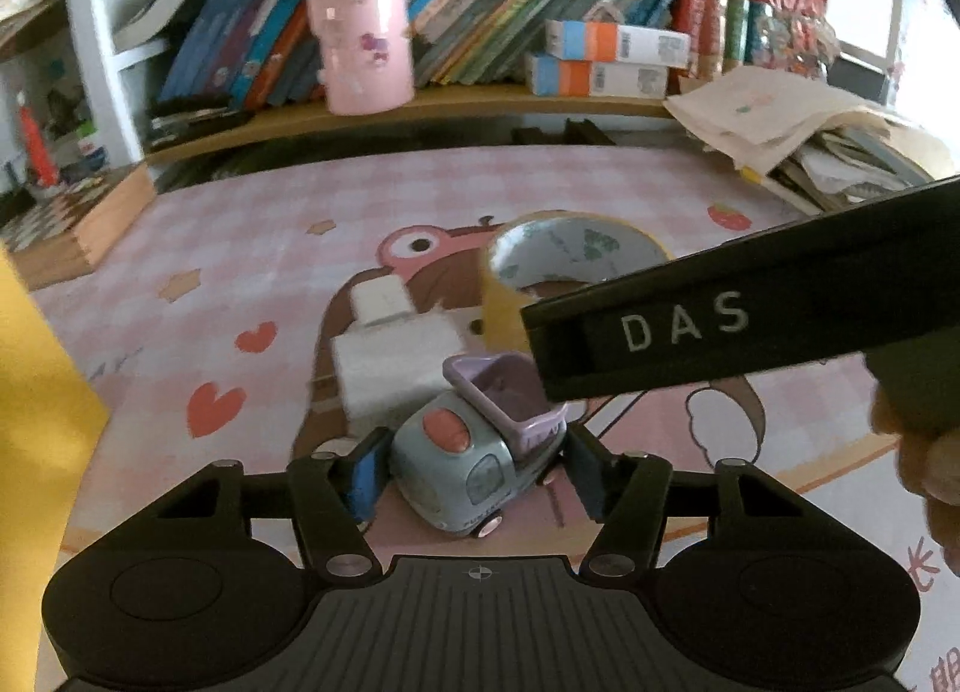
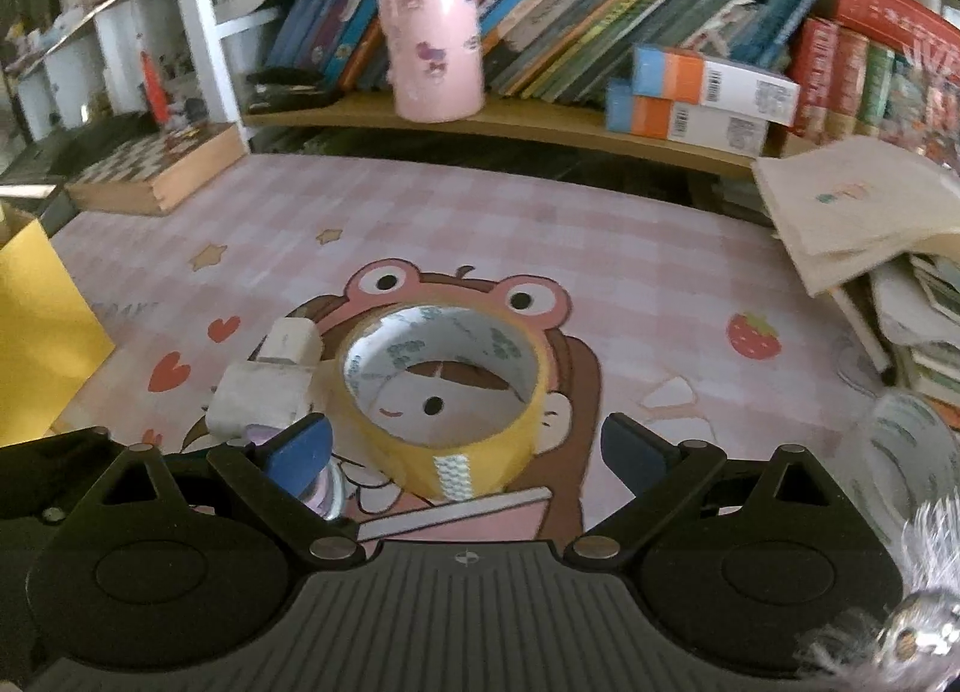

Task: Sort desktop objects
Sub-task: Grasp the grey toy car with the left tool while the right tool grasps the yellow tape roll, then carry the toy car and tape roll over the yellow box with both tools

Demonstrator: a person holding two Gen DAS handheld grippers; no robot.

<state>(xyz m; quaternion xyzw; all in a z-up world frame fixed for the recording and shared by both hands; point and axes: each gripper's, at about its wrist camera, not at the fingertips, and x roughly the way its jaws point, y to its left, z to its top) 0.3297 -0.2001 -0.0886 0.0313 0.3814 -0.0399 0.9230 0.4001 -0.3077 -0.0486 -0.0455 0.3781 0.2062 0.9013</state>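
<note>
Desk mat (image 2: 630, 248), pink checked, lay before a crowded bookshelf (image 2: 540, 122); left gripper (image 1: 474, 473) half-open around toy truck (image 1: 474, 452), contact unclear; right gripper (image 2: 465, 452) open before tape roll (image 2: 444, 386); white blocks (image 1: 390, 368) blurred.

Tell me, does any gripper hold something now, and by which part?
Nothing is clearly held. The left gripper brackets the toy truck at its sides without a visible squeeze. The right gripper is open around the tape.

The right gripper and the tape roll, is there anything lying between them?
No. In the right wrist view, only bare pink mat separates the right gripper from the tape roll.
</note>
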